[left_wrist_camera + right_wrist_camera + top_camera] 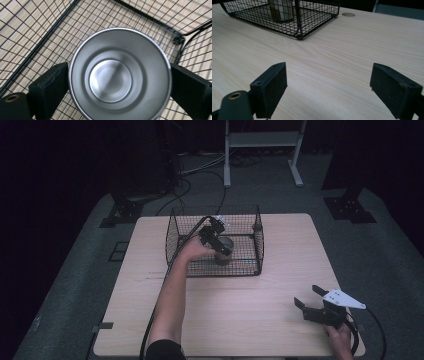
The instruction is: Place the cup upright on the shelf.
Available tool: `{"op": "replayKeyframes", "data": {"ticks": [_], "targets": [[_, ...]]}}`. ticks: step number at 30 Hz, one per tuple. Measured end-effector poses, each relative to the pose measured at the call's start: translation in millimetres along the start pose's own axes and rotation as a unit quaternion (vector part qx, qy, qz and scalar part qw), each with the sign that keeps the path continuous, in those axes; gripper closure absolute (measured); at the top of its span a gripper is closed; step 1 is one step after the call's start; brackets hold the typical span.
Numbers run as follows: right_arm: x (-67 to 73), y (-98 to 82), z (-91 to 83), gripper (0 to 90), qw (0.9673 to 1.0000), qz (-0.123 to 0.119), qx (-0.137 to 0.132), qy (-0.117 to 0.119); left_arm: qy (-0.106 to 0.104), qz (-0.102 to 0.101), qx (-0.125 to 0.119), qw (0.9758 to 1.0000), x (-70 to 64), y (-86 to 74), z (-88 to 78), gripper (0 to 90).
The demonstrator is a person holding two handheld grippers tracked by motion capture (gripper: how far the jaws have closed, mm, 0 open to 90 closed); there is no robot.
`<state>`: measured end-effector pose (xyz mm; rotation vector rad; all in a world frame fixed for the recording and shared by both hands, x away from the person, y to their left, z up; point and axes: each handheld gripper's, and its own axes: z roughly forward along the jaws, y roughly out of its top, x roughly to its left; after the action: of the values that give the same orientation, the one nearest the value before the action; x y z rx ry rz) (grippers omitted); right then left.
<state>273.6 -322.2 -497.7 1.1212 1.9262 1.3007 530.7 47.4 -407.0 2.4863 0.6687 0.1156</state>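
- Dark room around me; my pale wooden table (235,320) carries a black wire basket (172,232).
- My steel cup (120,75) stands upright inside that basket, mouth up, brushed and shiny.
- I judge it light, rigid and slippery; the rim's outer wall is the place to pinch.
- My left gripper (120,82) straddles the rim, pads beside it, not visibly pressing.
- My right gripper (329,87) gapes wide, empty, near the table's corner.

Dim room: grey carpet (390,270), pale wooden table (250,315), perhaps a white frame (262,140) behind.
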Motion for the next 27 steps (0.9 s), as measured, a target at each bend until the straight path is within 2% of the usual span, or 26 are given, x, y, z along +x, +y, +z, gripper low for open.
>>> {"op": "replayKeyframes", "data": {"ticks": [6,10,25,27], "targets": [[0.0,0.0,0.0,13.5,1.0000,0.000,0.000,0.000,-0.001,0.006,-0.012,0.9999,-3.7,2.4,-9.5,7.1],[0.2,0.0,0.1,13.5,1.0000,0.000,0.000,-0.001,0.006,0.013,-0.016,0.9998,-6.2,3.2,-16.0,6.3],[0.7,0.2,0.4,13.5,1.0000,0.000,0.003,-0.008,0.005,0.035,-0.055,0.9979,-22.7,1.3,-43.2,6.3],[1.0,0.2,0.4,13.5,1.0000,0.000,0.004,-0.008,0.000,0.031,-0.065,0.9974,-24.7,-2.3,-45.6,6.3]]}}
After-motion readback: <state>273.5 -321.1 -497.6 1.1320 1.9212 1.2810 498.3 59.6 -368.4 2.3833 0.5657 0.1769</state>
